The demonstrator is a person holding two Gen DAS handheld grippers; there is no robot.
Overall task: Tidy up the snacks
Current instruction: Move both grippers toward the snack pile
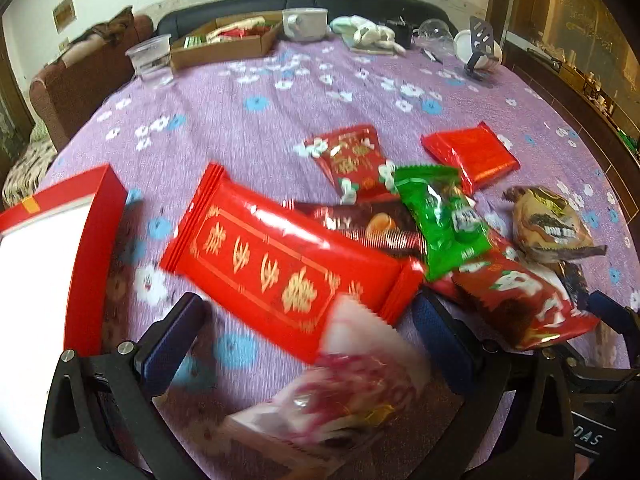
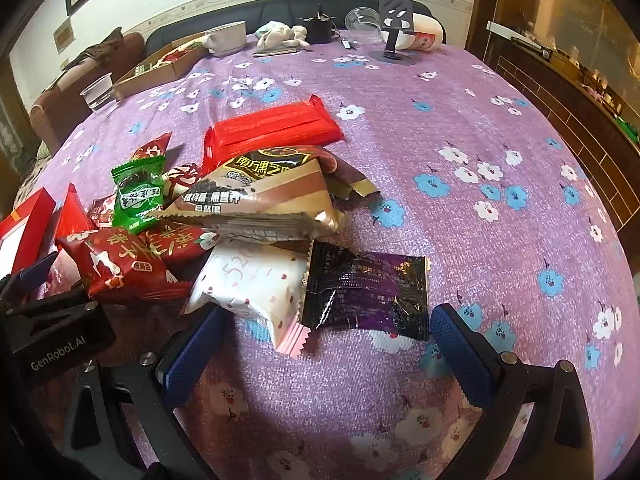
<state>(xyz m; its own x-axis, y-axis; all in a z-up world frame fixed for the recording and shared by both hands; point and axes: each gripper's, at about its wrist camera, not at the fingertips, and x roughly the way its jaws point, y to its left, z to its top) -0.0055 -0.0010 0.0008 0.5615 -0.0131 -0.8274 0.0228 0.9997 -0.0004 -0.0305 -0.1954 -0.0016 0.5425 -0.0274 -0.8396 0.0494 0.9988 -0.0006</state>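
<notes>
Left to right: an open red cardboard box with a pale interior (image 1: 86, 240) stands at the table's left edge on the purple flowered tablecloth (image 1: 240, 120); the left gripper (image 1: 308, 344) has its blue pads spread wide, and a blurred pink-and-white plastic snack packet (image 1: 340, 384) lies between them without either pad visibly touching it — whether it is loose or merely unclamped cannot be told; just ahead lies the long red foil wafer pack with gold characters (image 1: 276, 264), its long axis running diagonally from upper left to lower right, one end nearest the box; to the right the pile continues with a green candy wrapper (image 1: 444, 220) and a tan sesame-paste sachet (image 2: 276, 196); the right gripper (image 2: 320, 344), also open and empty, faces a white dotted packet (image 2: 256, 288) and a dark purple foil sachet (image 2: 368, 292) lying directly between its fingers; the box lies leftward, so the left gripper is judged nearer to it.
</notes>
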